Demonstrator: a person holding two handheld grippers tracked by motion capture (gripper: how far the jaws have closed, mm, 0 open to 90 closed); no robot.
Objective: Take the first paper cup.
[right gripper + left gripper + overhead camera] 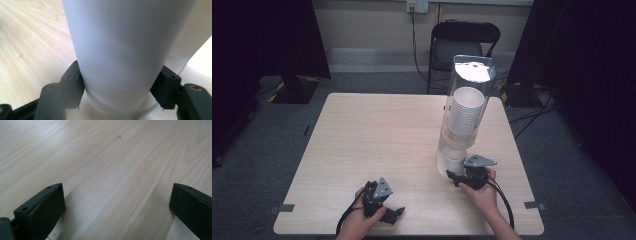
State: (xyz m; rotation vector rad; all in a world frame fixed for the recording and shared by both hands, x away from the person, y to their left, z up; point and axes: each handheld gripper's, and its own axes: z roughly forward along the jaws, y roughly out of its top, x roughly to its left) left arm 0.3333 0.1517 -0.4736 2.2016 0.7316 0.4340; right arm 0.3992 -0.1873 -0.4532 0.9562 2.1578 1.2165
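A tall clear tube dispenser (472, 82) stands right of the table's middle and holds a stack of white paper cups (465, 112). The lowest white cup (453, 156) sticks out below the tube. My right gripper (457, 176) is at that cup from the near side. In the right gripper view the cup (120, 50) sits between the jaws of the gripper (120, 86), and both pads (73, 83) press its lower wall. My left gripper (394, 214) rests low near the table's front edge, and its jaws (117, 195) stand wide open over bare wood.
The light wooden table (372, 135) has wide free room left of the dispenser. A black folding chair (464, 42) stands behind the far edge. Cables lie on the grey floor at right. Dark curtains hang on both sides.
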